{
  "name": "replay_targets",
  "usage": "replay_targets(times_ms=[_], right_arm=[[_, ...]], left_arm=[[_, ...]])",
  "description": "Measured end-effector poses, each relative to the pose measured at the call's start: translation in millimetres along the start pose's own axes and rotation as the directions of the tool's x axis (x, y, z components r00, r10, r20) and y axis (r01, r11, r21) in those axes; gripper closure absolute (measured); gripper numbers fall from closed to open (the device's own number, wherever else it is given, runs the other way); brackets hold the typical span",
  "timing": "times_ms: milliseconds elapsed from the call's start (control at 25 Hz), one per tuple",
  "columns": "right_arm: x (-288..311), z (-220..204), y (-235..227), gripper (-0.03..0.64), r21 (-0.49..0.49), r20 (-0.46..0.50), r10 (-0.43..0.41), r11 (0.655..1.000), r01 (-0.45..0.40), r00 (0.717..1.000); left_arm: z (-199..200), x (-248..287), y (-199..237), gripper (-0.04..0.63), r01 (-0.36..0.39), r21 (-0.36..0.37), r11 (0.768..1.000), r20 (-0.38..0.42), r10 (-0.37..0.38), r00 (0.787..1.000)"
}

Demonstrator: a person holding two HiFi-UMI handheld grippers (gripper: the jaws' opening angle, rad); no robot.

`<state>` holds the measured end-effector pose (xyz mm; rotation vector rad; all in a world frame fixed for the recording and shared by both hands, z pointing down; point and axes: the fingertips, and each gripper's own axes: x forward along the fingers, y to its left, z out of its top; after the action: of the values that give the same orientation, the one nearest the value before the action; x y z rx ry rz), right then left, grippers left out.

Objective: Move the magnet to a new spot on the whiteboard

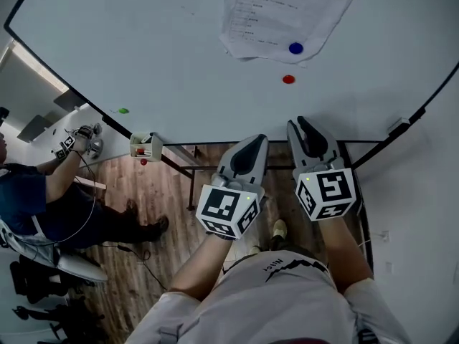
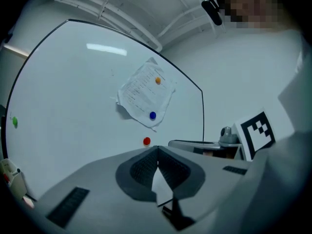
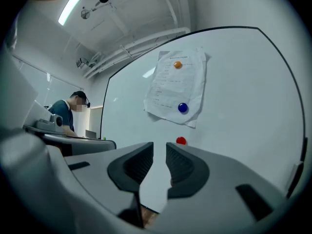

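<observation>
Ahead, the red magnet (image 3: 181, 141) sits on the whiteboard (image 1: 179, 49) just below the paper (image 1: 272, 13). The right hand-held gripper (image 3: 159, 146) stands narrowly apart, empty; the left hand-held gripper (image 2: 157, 151) is shut. Best to widen the right, approach squarely, and pinch the rim.

Grey left claw (image 1: 257, 143) and right claw (image 1: 301, 124) carry black-and-white marker cubes (image 1: 228, 210).

Magnet (image 1: 288, 79) on whiteboard (image 1: 143, 49), just below paper sheet (image 1: 283, 9)
</observation>
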<state>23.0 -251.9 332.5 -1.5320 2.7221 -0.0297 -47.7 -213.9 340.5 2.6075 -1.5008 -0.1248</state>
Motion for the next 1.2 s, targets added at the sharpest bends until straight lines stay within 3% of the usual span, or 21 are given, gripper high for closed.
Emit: replay_targets(times_ms=[280, 480, 1200], right_arm=[[44, -7, -33, 0.523, -0.097, 0.001, -0.020, 0.995, 0.020, 1.000], [70, -15, -47, 0.505, -0.139, -0.010, -0.062, 0.988, 0.060, 0.998], [111, -18, -58, 0.480, -0.194, -0.008, -0.260, 0.948, 0.254, 0.965]], left_arm=[[-5, 33, 21, 0.584, -0.070, -0.017, 0.997, -0.013, 0.069, 0.998], [-7, 45, 30, 0.584, -0.068, -0.008, 0.998, -0.026, 0.067, 0.997], [-7, 68, 63, 0.584, 0.054, -0.018, 0.998, -0.035, -0.054, 0.998]])
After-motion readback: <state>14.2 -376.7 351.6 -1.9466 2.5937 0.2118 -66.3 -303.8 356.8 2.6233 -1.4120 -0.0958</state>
